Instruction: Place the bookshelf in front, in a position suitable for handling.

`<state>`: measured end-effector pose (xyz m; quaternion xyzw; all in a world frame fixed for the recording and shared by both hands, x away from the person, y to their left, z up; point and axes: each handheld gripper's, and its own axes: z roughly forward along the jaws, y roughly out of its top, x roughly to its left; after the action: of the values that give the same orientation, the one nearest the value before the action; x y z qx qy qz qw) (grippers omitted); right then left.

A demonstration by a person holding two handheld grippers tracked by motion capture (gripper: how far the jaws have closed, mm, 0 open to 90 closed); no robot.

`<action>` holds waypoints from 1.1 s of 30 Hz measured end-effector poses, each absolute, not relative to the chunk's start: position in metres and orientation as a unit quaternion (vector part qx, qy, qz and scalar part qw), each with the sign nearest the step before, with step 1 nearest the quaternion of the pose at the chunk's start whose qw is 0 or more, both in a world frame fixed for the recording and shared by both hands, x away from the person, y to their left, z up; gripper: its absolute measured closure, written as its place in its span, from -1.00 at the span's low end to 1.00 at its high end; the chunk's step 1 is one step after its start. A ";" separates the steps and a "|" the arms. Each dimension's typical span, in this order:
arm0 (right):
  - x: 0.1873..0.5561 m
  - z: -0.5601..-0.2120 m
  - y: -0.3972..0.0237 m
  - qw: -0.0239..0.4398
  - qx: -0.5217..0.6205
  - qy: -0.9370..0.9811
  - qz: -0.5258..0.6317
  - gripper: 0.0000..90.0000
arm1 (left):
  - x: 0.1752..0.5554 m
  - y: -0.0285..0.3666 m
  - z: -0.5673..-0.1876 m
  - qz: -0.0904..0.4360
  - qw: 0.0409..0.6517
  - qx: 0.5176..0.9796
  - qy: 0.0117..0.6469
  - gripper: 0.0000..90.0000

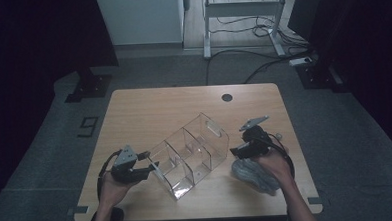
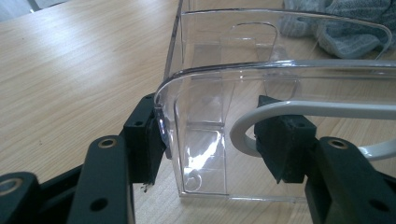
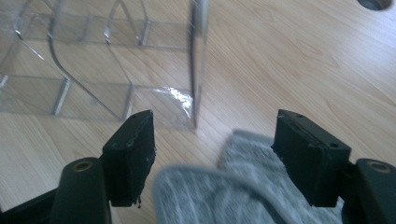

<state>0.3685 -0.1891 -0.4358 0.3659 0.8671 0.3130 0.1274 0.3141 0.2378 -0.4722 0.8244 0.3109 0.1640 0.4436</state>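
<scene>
Clear plastic, split into compartments: from the high view I see the organizer (image 1: 191, 153) near the middle of the bench (image 1: 149, 107), its long axis running from about 7 o'clock at my near left to 1 o'clock at the far right, with the handle cutout at the far end. My left tongs (image 1: 154, 167) sit at its 8 o'clock end. My right tongs (image 1: 234, 151) hover at 3 o'clock of it, over a grey cloth (image 1: 254, 177) lying on the bench just beside the organizer.

Through the left gripper view, the tongs (image 2: 210, 140) straddle the organizer's (image 2: 280, 46) curved end wall, the outer pad touching it; whether both pads press I cannot tell. The cloth (image 2: 345, 28) lies at 1 o'clock beyond.

Through the right gripper view, the tongs (image 3: 212, 149) stand wide, nothing gripped, the cloth (image 3: 224, 196) loose below them. The organizer (image 3: 93, 60) sits at 11 o'clock.
</scene>
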 end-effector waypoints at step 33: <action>0.363 -0.532 -0.241 0.099 0.415 0.871 0.243 -0.73 | 0.305 0.238 -0.477 0.160 0.459 0.808 0.334 -0.01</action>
<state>0.3625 -0.2413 -0.5321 0.4150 0.8712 0.2432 0.0986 0.3053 0.2383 -0.4768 0.8078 0.3335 0.1598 0.4590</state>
